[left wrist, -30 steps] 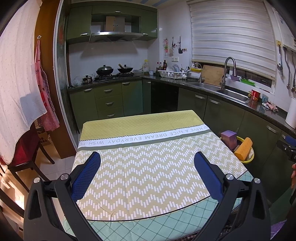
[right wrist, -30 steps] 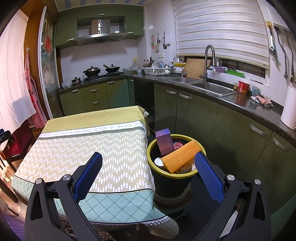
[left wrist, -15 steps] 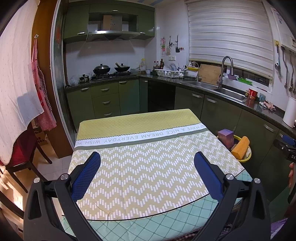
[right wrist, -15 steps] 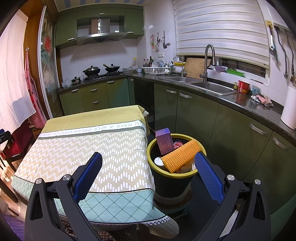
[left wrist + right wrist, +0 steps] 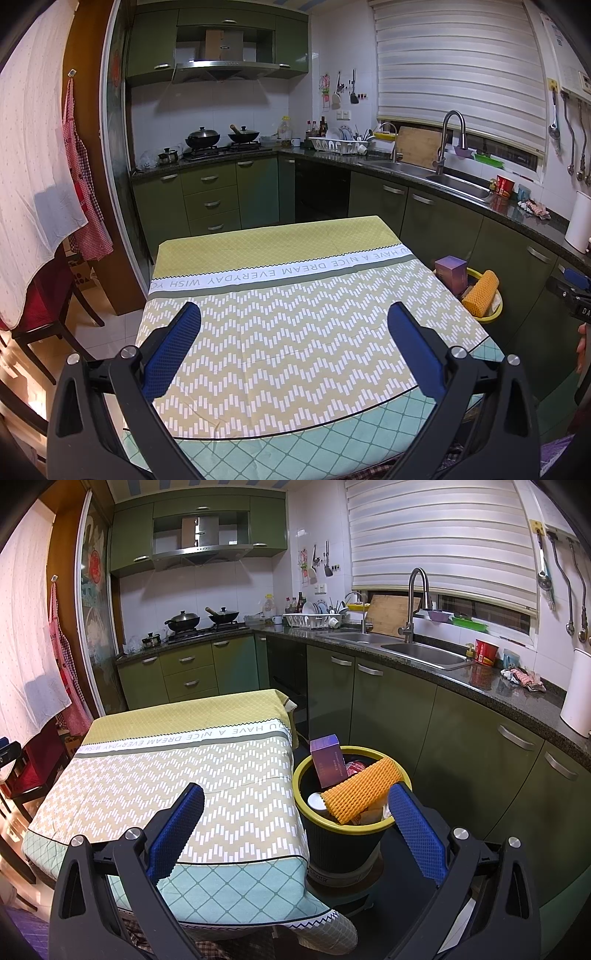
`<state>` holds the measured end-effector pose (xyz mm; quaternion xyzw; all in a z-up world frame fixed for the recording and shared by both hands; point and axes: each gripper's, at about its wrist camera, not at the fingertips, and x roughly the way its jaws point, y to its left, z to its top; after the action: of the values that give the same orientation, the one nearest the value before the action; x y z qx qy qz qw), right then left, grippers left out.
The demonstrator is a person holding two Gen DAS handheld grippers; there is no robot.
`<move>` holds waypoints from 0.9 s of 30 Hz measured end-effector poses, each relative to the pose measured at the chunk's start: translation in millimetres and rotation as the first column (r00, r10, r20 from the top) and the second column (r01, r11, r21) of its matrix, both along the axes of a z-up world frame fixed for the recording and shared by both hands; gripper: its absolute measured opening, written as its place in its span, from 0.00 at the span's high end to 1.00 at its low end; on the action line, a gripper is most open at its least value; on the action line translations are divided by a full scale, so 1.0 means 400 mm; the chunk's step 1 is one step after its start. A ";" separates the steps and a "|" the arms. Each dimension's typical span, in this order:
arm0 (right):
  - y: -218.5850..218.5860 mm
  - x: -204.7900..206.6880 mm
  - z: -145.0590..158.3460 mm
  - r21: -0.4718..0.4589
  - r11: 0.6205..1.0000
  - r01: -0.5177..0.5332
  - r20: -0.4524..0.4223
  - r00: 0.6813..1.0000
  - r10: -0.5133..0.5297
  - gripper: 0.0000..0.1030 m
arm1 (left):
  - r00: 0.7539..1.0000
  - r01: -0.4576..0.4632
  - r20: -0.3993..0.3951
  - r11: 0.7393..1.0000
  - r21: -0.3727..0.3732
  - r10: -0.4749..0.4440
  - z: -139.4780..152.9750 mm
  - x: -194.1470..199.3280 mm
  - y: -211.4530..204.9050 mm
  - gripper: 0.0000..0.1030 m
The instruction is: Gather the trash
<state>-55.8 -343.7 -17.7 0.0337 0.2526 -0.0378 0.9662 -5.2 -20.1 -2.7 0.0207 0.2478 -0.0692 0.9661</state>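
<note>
A black bin with a yellow rim (image 5: pixel 300 775) stands on the floor right of the table. It holds a purple box (image 5: pixel 328 761), an orange foam net roll (image 5: pixel 360 790) and other scraps. The bin also shows in the left wrist view (image 5: pixel 493 314), with the purple box (image 5: pixel 451 272) and the orange roll (image 5: pixel 480 294). My right gripper (image 5: pixel 295 794) is open and empty, held above the near side of the bin. My left gripper (image 5: pixel 293 312) is open and empty over the table's cloth (image 5: pixel 280 310).
The table (image 5: pixel 155 775) carries a yellow, white and green cloth. Green cabinets (image 5: pixel 424 716) with a dark counter and a sink (image 5: pixel 417 653) run along the right. A stove with pans (image 5: pixel 218 142) is at the back. A red chair (image 5: pixel 40 306) stands at the left.
The left wrist view has lifted and pulled back a little, so more of the kitchen shows. The right gripper has hardly moved. Both stay open.
</note>
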 end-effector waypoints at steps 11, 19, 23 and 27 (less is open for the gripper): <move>0.001 0.001 -0.007 0.003 1.000 0.000 -0.003 1.000 0.000 0.05 | 0.999 0.021 -0.027 1.000 -0.001 -0.021 -0.008 0.014 -0.002 0.06; 0.001 0.002 -0.008 0.003 1.000 0.001 -0.005 1.000 -0.001 0.05 | 1.000 0.014 -0.022 1.000 0.002 -0.014 -0.006 0.013 0.002 0.06; 0.002 0.002 -0.008 0.002 1.000 0.000 -0.006 1.000 0.000 0.05 | 1.000 0.015 -0.022 1.000 0.002 -0.014 -0.005 0.014 0.000 0.06; 0.005 0.005 -0.012 0.003 1.000 -0.001 -0.008 1.000 0.001 0.05 | 1.000 0.018 -0.024 1.000 0.000 -0.018 -0.001 0.015 -0.001 0.06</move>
<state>-53.7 -341.8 -22.6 0.0348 0.2565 -0.0371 0.9652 0.9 -20.4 -3.2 0.0222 0.2592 -0.0781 0.9624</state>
